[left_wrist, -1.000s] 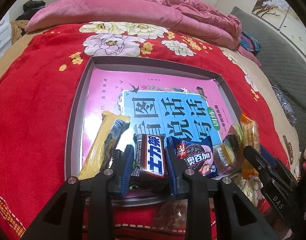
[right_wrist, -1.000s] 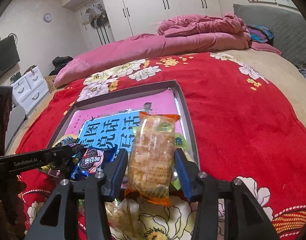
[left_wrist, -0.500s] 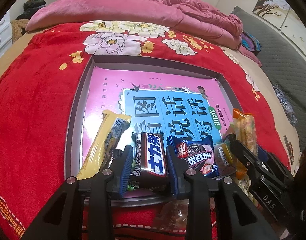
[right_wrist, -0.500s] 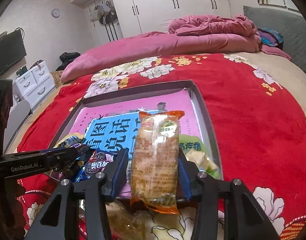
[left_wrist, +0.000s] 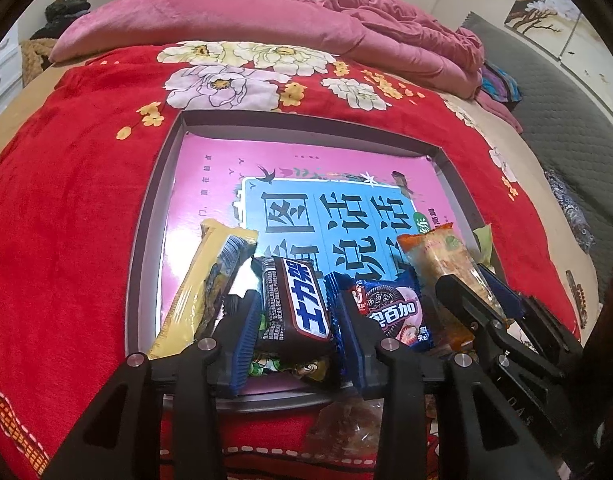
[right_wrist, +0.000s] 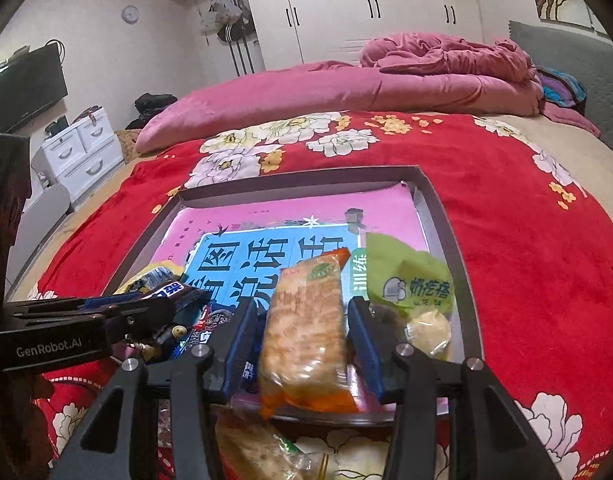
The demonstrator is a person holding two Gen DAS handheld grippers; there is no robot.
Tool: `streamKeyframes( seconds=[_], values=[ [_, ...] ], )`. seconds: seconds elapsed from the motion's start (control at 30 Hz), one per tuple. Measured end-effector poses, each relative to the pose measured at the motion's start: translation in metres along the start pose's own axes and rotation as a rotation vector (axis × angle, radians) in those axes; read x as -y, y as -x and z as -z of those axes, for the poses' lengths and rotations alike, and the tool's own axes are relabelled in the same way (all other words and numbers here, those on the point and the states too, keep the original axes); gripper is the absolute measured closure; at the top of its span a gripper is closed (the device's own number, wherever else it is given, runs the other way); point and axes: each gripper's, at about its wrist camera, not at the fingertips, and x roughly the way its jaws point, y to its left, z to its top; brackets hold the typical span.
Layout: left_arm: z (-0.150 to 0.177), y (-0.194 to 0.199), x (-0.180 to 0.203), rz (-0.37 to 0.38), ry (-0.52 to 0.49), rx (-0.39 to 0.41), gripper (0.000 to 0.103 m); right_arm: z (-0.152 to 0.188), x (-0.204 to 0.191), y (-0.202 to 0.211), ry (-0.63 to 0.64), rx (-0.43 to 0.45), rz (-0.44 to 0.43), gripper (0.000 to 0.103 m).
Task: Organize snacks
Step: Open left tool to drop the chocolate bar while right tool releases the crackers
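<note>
A grey tray (left_wrist: 154,216) with a pink and blue book in it lies on the red bed cover. My left gripper (left_wrist: 296,316) is shut on a brown chocolate bar (left_wrist: 296,300) over the tray's near edge. A yellow bar (left_wrist: 210,280) lies left of it and a blue cookie pack (left_wrist: 390,312) right of it. My right gripper (right_wrist: 304,320) is shut on an orange cracker pack (right_wrist: 304,320) over the tray's near right part; it also shows in the left wrist view (left_wrist: 446,268). A green snack bag (right_wrist: 410,280) lies to its right in the tray (right_wrist: 446,232).
A clear snack packet (right_wrist: 258,448) lies on the red cover (left_wrist: 66,200) in front of the tray. A pink duvet (right_wrist: 346,88) is piled at the far end of the bed. White drawers (right_wrist: 78,152) stand at the left.
My right gripper has carried the orange cracker pack left, from beside the tray to over its near right part next to the blue cookie pack. The left gripper has stayed put.
</note>
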Motion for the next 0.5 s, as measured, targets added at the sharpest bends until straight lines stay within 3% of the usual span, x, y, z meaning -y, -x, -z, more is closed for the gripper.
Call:
streamKeyframes(
  seconds=[0.27, 0.37, 0.5],
  values=[
    [0.001, 0.004, 0.001, 0.012, 0.005, 0.003, 0.062, 0.001, 0.006, 0.008, -0.021, 0.013, 0.010, 0.055],
    [0.000, 0.005, 0.000, 0.014, 0.008, 0.007, 0.054, 0.001, 0.008, 0.011, -0.030, 0.015, 0.013, 0.055],
    [0.001, 0.008, 0.000, 0.013, 0.006, 0.011, 0.051, 0.001, 0.011, 0.012, -0.041, 0.011, 0.017, 0.055]
  ],
)
